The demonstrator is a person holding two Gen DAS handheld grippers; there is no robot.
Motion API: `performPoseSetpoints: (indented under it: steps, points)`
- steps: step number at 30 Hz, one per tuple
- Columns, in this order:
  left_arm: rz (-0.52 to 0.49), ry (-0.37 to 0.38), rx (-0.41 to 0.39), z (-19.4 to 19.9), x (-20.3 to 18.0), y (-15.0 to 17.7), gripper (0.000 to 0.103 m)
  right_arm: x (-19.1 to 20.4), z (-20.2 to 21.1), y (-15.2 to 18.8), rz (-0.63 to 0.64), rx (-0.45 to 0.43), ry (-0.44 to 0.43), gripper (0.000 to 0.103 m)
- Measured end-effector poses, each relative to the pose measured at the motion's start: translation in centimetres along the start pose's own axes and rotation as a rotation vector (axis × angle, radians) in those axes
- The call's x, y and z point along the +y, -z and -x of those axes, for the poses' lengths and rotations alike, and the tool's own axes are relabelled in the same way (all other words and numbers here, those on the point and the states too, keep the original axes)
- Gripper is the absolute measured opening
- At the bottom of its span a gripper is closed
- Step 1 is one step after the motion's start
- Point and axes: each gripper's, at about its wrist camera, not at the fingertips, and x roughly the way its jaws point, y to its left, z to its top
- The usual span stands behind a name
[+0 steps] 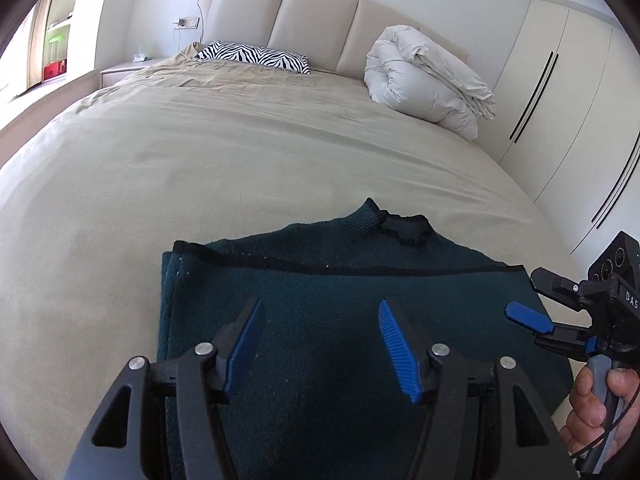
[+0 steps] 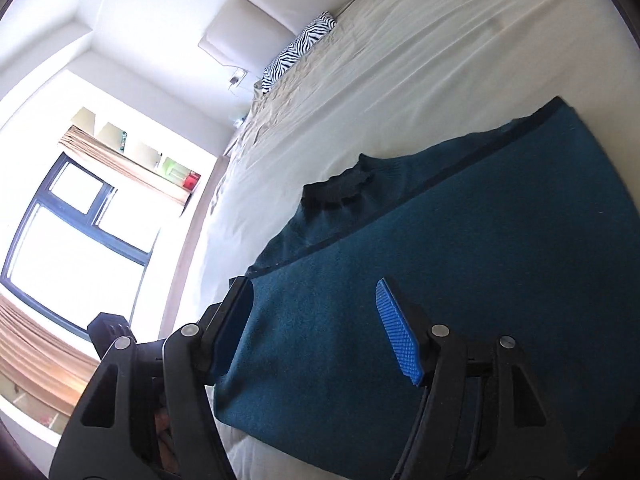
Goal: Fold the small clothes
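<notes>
The sweater [image 1: 328, 320] lies on the near part of the bed [image 1: 200, 152], already folded over once: a dark hem line runs across it and the collar [image 1: 404, 228] shows just beyond that line. I judge that one fold is just laid down and the hands are free for the next one.

The left gripper [image 1: 320, 344] hangs over the left half of the sweater with its jaws apart and nothing between them; the cloth is below, not pinched. The right gripper [image 1: 532, 320] stands at the right edge of the sweater, held by a hand [image 1: 592, 408], and its jaws also stand apart and empty.

The next move, I think, calls for both grippers to take one side edge, or the two near corners, and bring it across so that the layers stay even.

The left view shows the pillow [image 1: 256, 56], the rolled duvet [image 1: 428, 84] and the wardrobe [image 1: 560, 92]. The right view shows instead the window [image 2: 80, 232] and the sweater's left edge beside one finger [image 2: 234, 320]; it does not show the left gripper clearly.
</notes>
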Motion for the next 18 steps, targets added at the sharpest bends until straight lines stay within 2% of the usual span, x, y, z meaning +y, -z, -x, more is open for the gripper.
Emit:
performPoseSetpoints:
  steps: [2,3,4,6,7,9,11,12,14,16,18]
  points:
    - [0.007,-0.029,0.021,-2.1,0.9,-0.4,0.062,-1.1,-3.3,-0.7,-0.046,0.062,-0.054,0.064]
    - [0.011,-0.053,0.027,-3.1,1.5,-0.4,0.062,-1.8,-4.4,-1.0,-0.065,0.066,-0.039,0.061]
    - [0.019,-0.060,0.039,-4.0,2.2,-0.3,0.062,-2.7,-4.9,-1.2,-0.083,0.050,-0.019,0.058]
    - [0.059,-0.019,0.024,-4.6,3.9,-0.1,0.062,-4.8,-4.9,-2.0,-0.129,0.016,-0.059,0.044]
    - [0.078,-0.003,0.017,-4.6,4.3,-0.2,0.062,-5.9,-4.4,-2.5,-0.155,-0.012,-0.071,0.034]
    - [0.085,0.008,0.012,-4.7,4.6,-0.2,0.062,-8.4,-2.7,-3.2,-0.203,-0.088,-0.101,0.025]
    - [0.086,0.013,0.006,-4.9,4.6,-0.2,0.062,-10.6,-0.6,-3.5,-0.230,-0.166,-0.088,0.016]
    - [0.092,0.018,0.005,-5.0,4.7,-0.3,0.062,-11.8,0.6,-3.5,-0.254,-0.208,-0.074,0.016]
    - [0.105,0.031,0.002,-5.0,5.0,-0.3,0.062,-13.8,2.8,-3.4,-0.298,-0.280,-0.100,0.016]
    - [0.119,0.045,0.004,-5.1,5.3,-0.4,0.063,-14.6,4.9,-3.2,-0.305,-0.341,-0.053,0.016]
    - [0.135,0.054,0.009,-4.8,5.4,-0.5,0.063,-14.7,6.6,-2.9,-0.318,-0.367,0.041,0.016]
